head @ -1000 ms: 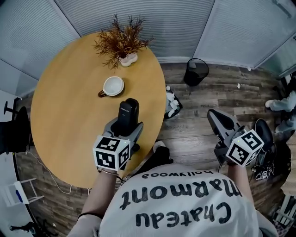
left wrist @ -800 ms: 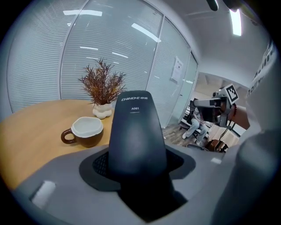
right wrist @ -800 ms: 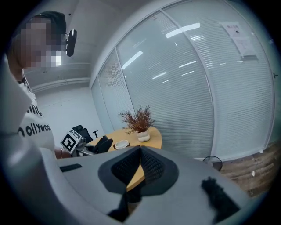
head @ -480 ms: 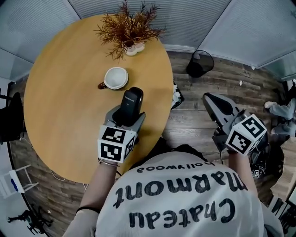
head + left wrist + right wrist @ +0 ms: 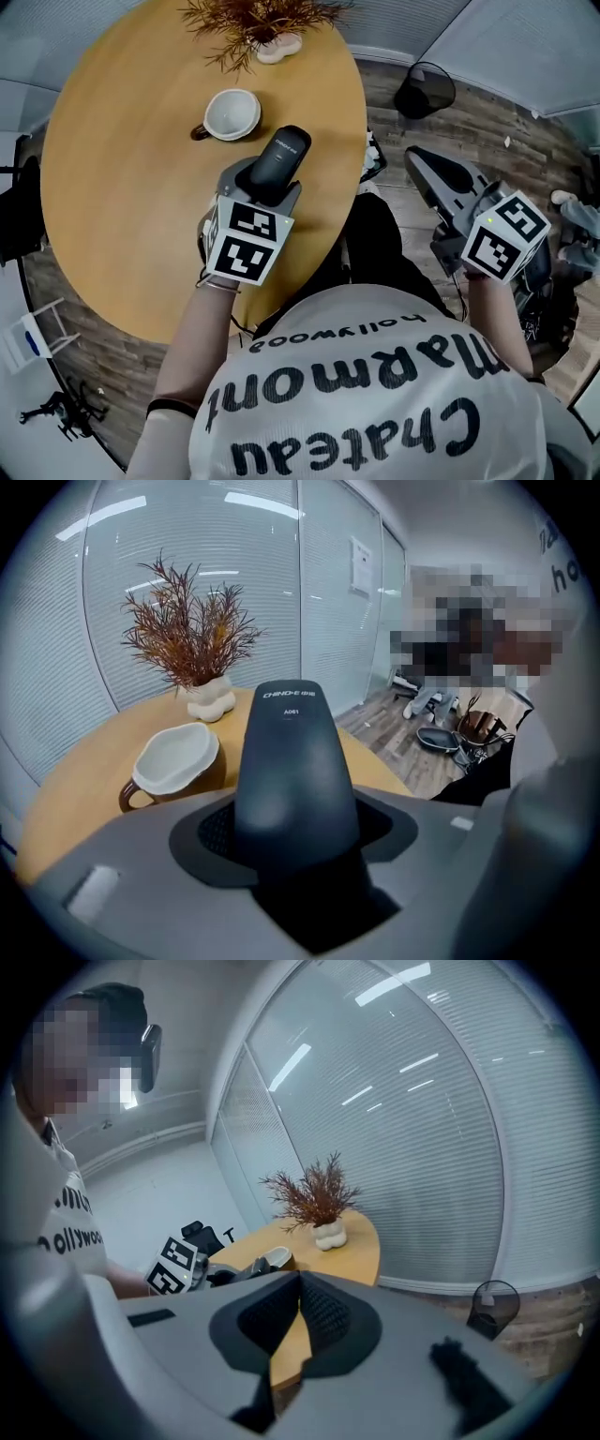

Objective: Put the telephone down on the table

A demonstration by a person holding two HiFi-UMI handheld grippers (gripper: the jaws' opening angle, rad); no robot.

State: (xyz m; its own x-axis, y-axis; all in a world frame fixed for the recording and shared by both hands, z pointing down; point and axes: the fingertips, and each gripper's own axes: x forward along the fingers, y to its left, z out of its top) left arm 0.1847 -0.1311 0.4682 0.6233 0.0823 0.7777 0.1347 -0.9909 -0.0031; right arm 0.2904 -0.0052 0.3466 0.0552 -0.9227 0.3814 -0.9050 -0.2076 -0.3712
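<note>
One telephone (image 5: pixel 284 157) in half-open left tool (image 5: pixel 265 187)

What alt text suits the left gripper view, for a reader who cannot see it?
The left gripper grips a dark telephone handset between its jaws. Beyond it, on a wooden table, stand a brown cup with a white inside and a dried plant in a white vase.
</note>
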